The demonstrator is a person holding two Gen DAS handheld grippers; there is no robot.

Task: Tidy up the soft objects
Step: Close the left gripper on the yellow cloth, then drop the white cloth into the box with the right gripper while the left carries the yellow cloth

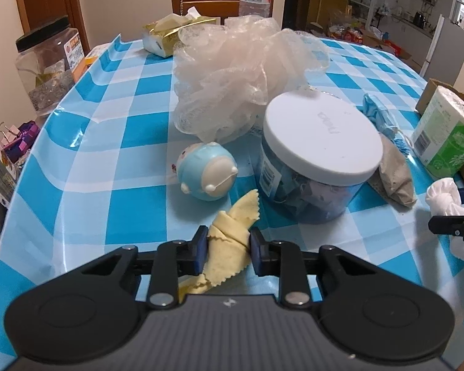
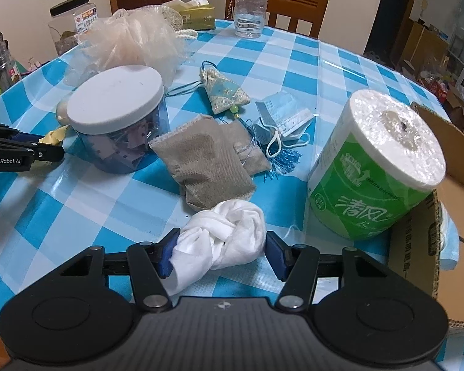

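Blue-checked tablecloth (image 2: 294,61) on a dining table, left gripper (image 1: 227,249) pinching a yellow cloth (image 1: 229,247), right gripper (image 2: 219,253) clamped around a knotted white cloth (image 2: 229,232), "GenRobot.AI" on the left tool, only right view shows face mask (image 2: 283,113), green-wrapped paper roll (image 2: 374,170), cardboard box (image 2: 417,247).

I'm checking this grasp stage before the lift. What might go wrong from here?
The right gripper looks only loosely closed around the knotted white cloth; its loose tail could slip or drag. The left gripper pinches the yellow cloth close to the white-lidded jar and the blue toy, so lifting might nudge them.
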